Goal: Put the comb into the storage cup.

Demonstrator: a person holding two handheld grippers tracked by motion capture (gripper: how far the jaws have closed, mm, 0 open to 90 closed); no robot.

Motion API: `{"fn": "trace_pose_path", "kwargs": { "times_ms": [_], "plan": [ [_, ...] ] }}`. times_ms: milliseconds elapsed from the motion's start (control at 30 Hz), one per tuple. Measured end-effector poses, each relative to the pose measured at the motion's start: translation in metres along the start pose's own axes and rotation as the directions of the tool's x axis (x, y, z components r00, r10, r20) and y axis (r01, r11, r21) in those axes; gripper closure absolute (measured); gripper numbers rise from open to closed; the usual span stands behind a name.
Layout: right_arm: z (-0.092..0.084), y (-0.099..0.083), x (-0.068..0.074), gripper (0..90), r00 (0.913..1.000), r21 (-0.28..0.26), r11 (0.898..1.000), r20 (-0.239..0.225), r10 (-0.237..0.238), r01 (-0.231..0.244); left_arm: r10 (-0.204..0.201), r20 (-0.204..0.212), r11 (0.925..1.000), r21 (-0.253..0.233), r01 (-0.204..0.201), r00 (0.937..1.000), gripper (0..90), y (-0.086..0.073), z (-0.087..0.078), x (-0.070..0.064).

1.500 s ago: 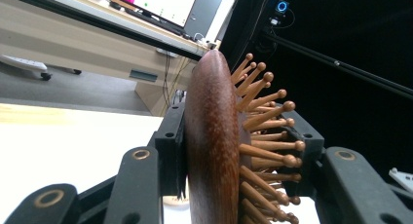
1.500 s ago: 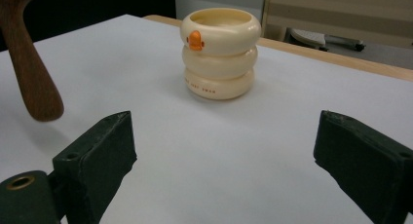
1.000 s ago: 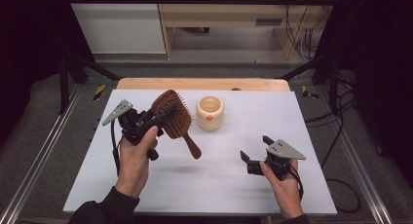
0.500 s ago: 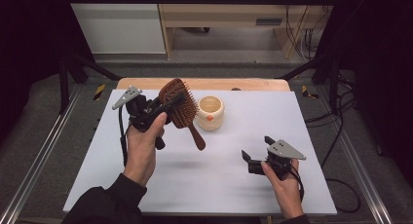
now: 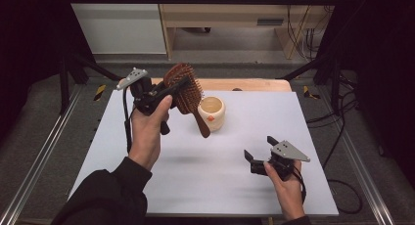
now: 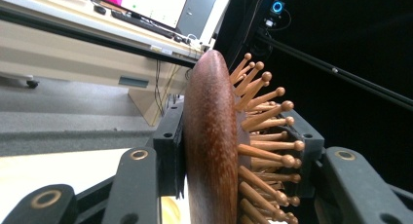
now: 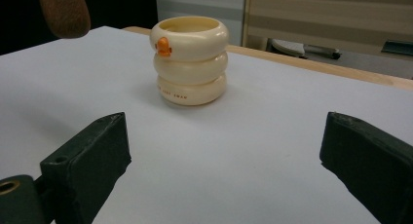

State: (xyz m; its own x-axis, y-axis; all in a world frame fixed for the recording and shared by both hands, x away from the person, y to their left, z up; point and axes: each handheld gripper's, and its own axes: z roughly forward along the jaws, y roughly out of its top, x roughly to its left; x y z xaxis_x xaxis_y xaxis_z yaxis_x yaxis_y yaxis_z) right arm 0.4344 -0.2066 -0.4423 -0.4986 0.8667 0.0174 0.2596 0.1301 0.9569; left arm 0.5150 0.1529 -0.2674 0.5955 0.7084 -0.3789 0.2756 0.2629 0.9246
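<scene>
White tabletop (image 5: 205, 181) in dark-curtained room; cream cup (image 5: 211, 112) mid-surface. Left gripper (image 5: 164, 93) jaws clamped on wooden hairbrush (image 5: 186, 90) above cup; right gripper (image 5: 258, 154) jaws apart.

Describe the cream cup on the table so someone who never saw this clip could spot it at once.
On the white table top, look toward the far edge near the wooden strip: the cream cup stands upright there, beside the wooden hairbrush lifted in the left gripper. It is shaped like three stacked rings with a small orange mark near the rim, the one pale, rounded thing there.
</scene>
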Motion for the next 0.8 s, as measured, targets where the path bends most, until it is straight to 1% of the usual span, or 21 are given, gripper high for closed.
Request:
{"fn": "trace_pose_path", "kwargs": {
  "times_ms": [67, 200, 233, 333, 400, 433, 533, 567, 667, 700, 733, 800],
  "plan": [
    [0.0, 0.0, -0.001, 4.5, 1.0, -0.004, 1.0, 0.003, 0.006, -0.006, 0.012, -0.008, 0.9999, 0.007, -0.012, 0.9999, 51.6, 0.005, 0.004, 0.001],
    [-0.001, 0.0, -0.001, 4.3, 1.0, -0.006, 1.0, 0.002, 0.009, -0.009, 0.005, -0.01, 1.0, 0.005, -0.005, 0.9999, 51.6, 0.009, 0.01, 0.003],
    [-0.001, 0.0, -0.001, 4.3, 1.0, -0.006, 1.0, 0.002, 0.009, -0.009, 0.0, -0.007, 1.0, -0.002, 0.0, 1.0, 51.6, 0.009, 0.011, 0.004],
    [-0.001, -0.001, -0.001, 4.3, 1.0, -0.007, 1.0, 0.001, 0.009, -0.009, 0.006, -0.009, 0.9999, -0.013, -0.006, 0.9999, 51.6, 0.011, 0.015, 0.004],
    [-0.001, -0.001, -0.001, 4.3, 0.9999, -0.009, 1.0, 0.004, 0.011, -0.011, -0.004, -0.018, 0.9994, -0.033, 0.003, 0.9998, 51.6, 0.013, 0.021, 0.006],
    [-0.001, -0.001, -0.001, 4.3, 0.9999, -0.01, 1.0, 0.006, 0.013, -0.013, -0.004, -0.018, 0.9994, -0.033, 0.003, 0.9998, 51.6, 0.013, 0.021, 0.006],
    [-0.001, -0.002, 0.0, 4.3, 0.9998, -0.01, 1.0, 0.004, 0.017, -0.017, 0.014, -0.027, 0.9987, -0.049, -0.015, 0.9995, 51.6, 0.015, 0.028, 0.008],
    [-0.001, -0.002, 0.0, 4.2, 0.9998, -0.011, 1.0, 0.004, 0.019, -0.019, 0.017, -0.032, 0.998, -0.061, -0.019, 0.9993, 51.5, 0.015, 0.033, 0.01],
    [-0.001, -0.002, 0.002, 4.2, 0.9997, -0.013, 1.0, 0.004, 0.023, -0.023, 0.013, -0.035, 0.9972, -0.073, -0.016, 0.9993, 51.6, 0.015, 0.038, 0.011],
    [-0.001, -0.002, 0.003, 4.0, 0.9997, -0.018, 1.0, 0.0, 0.025, -0.025, 0.025, -0.038, 0.9964, -0.08, -0.028, 0.999, 51.6, 0.014, 0.043, 0.011],
    [-0.001, -0.002, 0.003, 4.0, 0.9997, -0.018, 1.0, 0.0, 0.025, -0.025, 0.025, -0.038, 0.9964, -0.08, -0.028, 0.999, 51.6, 0.014, 0.043, 0.011],
    [0.0, -0.002, 0.004, 4.0, 0.9997, -0.017, 1.0, 0.001, 0.026, -0.026, 0.048, -0.047, 0.9959, -0.075, -0.051, 0.9978, 51.6, 0.012, 0.05, 0.011]
  ]
}}
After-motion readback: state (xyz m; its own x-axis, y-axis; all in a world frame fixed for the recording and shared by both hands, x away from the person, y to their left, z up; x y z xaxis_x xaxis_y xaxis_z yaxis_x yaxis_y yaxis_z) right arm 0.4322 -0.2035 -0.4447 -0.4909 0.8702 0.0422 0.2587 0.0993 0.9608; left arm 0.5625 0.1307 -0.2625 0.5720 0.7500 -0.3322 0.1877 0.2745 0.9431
